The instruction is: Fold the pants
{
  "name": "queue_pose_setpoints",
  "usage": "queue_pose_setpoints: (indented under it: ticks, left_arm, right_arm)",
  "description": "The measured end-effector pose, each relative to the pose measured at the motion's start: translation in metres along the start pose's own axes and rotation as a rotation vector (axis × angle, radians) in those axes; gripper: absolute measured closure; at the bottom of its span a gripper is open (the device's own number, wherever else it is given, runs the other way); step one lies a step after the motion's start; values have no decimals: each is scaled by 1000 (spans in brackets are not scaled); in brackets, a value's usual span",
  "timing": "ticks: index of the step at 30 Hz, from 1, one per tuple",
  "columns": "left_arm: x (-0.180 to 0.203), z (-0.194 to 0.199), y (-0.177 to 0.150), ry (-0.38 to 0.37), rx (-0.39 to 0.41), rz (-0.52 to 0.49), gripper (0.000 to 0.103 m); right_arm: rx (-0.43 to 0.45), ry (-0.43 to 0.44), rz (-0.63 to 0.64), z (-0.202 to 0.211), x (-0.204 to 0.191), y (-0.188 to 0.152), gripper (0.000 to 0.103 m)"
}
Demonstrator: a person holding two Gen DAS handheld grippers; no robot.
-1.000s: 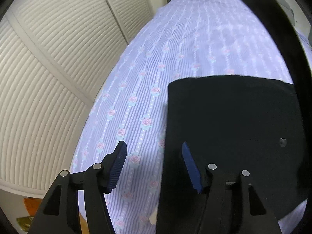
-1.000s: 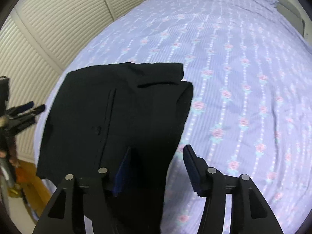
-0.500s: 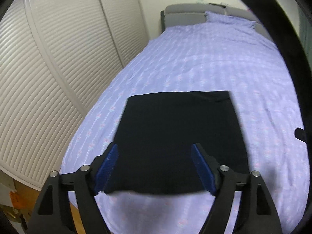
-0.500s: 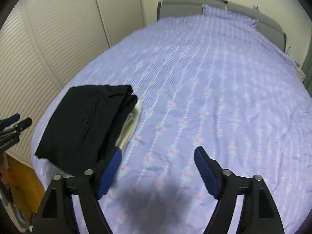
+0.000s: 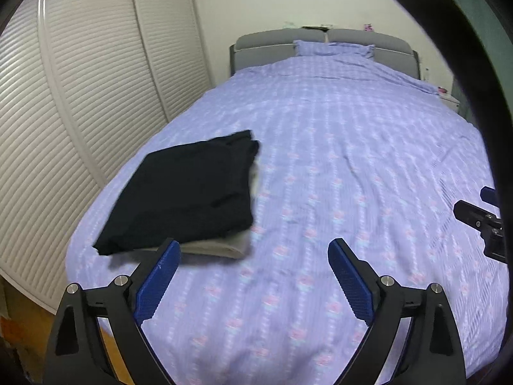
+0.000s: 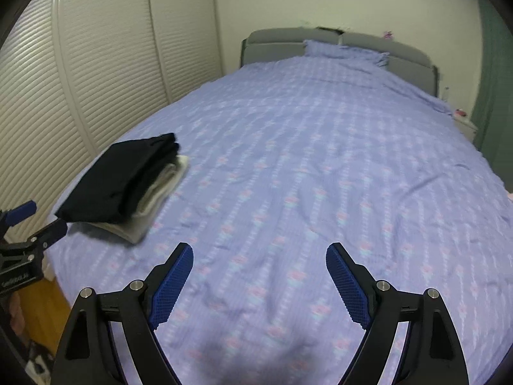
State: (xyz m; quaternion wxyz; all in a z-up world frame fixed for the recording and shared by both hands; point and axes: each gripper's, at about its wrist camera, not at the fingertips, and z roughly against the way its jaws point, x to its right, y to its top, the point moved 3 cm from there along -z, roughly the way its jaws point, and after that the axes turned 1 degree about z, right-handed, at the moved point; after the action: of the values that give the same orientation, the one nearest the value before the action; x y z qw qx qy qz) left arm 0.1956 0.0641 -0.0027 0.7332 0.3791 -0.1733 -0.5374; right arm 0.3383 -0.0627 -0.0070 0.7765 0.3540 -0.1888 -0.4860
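The folded black fabric pants (image 5: 189, 189) lie as a flat rectangular bundle on top of a folded pale cream garment (image 6: 154, 202), which shows beneath along the near and right edges. The stack sits near the left front corner of the bed with the lilac rose-striped cover (image 5: 352, 160), close to the white slatted wardrobe doors (image 5: 64, 112). In my judgement it stands at the corner so that the broad middle of the cover stays free as a working surface.

The left tongs (image 5: 253, 276) have just been opening; they now stand wide apart with nothing between the blue ribbed pads, above bare cover just in front of the stack. The right tongs (image 6: 259, 280) have likewise just been opening and are apart and empty, over bare cover well to the right of the pile. Neither touches the pants. Judged from this layout, the fold is finished and the bundle has been set down and released.

Count: one pair of black pants, one cream garment under it, one lilac pillow (image 6: 346, 53) against the grey padded headboard (image 6: 272, 48), two tongs. No further unfolded clothing is visible on the cover.
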Motion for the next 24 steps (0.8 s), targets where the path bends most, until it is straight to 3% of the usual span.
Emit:
queue_pose_setpoints:
  ticks: [11, 14, 24]
  left_arm:
    - [74, 50, -68, -105, 101, -17, 9]
    - [87, 74, -81, -101, 126, -35, 8]
    - [103, 151, -117, -169, 209, -46, 5]
  right_arm:
    - [130, -73, -112, 61, 61, -107, 17]
    - [164, -101, -131, 90, 68, -132, 17]
    - [242, -214, -140, 175, 76, -178, 15]
